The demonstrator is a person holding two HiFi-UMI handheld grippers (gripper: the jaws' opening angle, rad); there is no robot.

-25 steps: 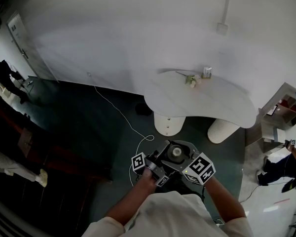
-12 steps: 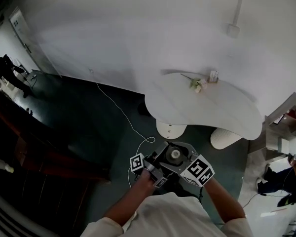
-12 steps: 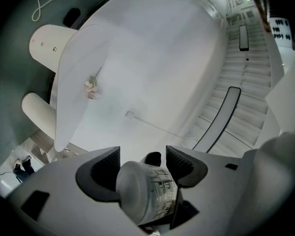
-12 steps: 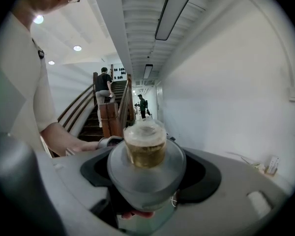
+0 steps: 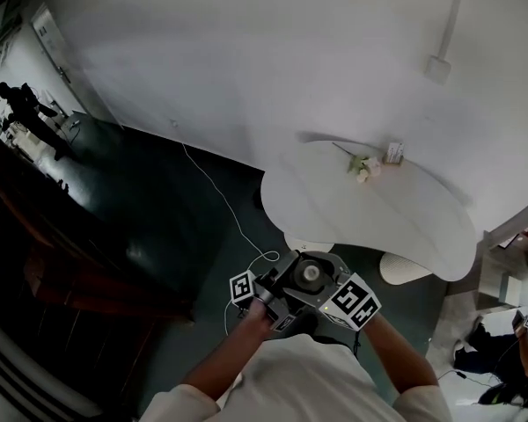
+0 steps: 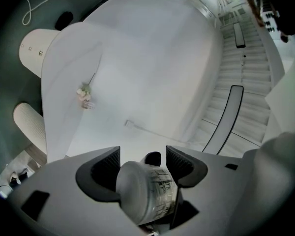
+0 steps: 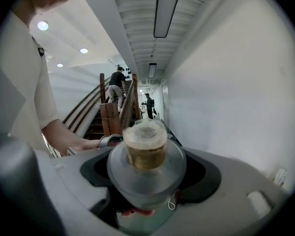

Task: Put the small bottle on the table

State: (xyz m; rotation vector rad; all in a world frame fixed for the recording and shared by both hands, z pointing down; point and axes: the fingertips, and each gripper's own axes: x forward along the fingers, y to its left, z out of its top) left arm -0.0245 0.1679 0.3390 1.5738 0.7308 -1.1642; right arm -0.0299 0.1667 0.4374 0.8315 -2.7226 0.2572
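Nearing white kidney-shaped table [image 5: 370, 202], still well ahead of jaws | left gripper [image 6: 143, 164], right gripper [image 7: 148, 173] both pinching small clear cork-stoppered bottle [image 5: 311, 273] | release premature.

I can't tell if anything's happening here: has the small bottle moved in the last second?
Yes, slightly. In the head view the small bottle has come nearer the table: the gap to its pedestal has shrunk.
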